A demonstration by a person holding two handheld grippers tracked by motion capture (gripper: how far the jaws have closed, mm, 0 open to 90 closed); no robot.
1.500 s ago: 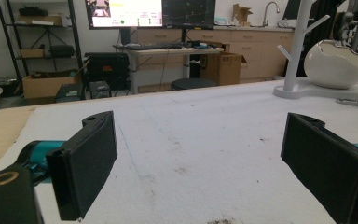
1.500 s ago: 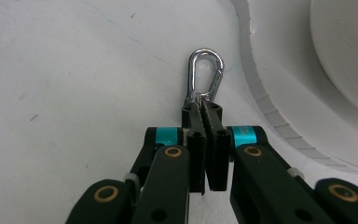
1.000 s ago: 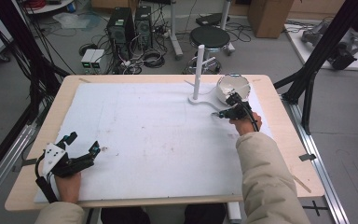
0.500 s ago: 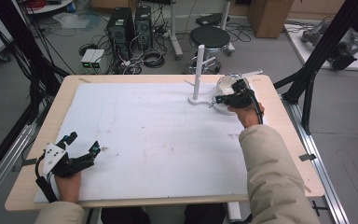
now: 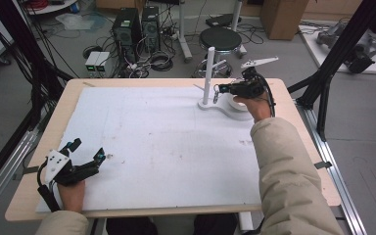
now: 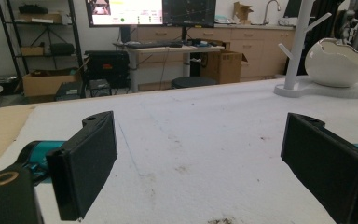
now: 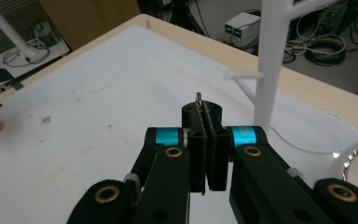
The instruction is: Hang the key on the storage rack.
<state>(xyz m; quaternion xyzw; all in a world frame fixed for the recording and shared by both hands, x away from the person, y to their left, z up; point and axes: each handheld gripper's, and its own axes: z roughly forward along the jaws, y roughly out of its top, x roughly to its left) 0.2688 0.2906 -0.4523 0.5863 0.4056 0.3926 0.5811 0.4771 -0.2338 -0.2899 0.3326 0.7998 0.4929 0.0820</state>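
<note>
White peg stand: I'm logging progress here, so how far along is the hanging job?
Done: the right tongs are shut on a small thin metal piece. In hand: they hold it beside the white peg stand, close to a short side peg. Left: the piece is on no peg yet, so hanging and releasing it probably remain. The left tongs sit open at the near corner.

The tongs [image 7: 207, 122] pinch a thin metal piece [image 7: 198, 98] beside the white stand [image 7: 271, 65].
</note>
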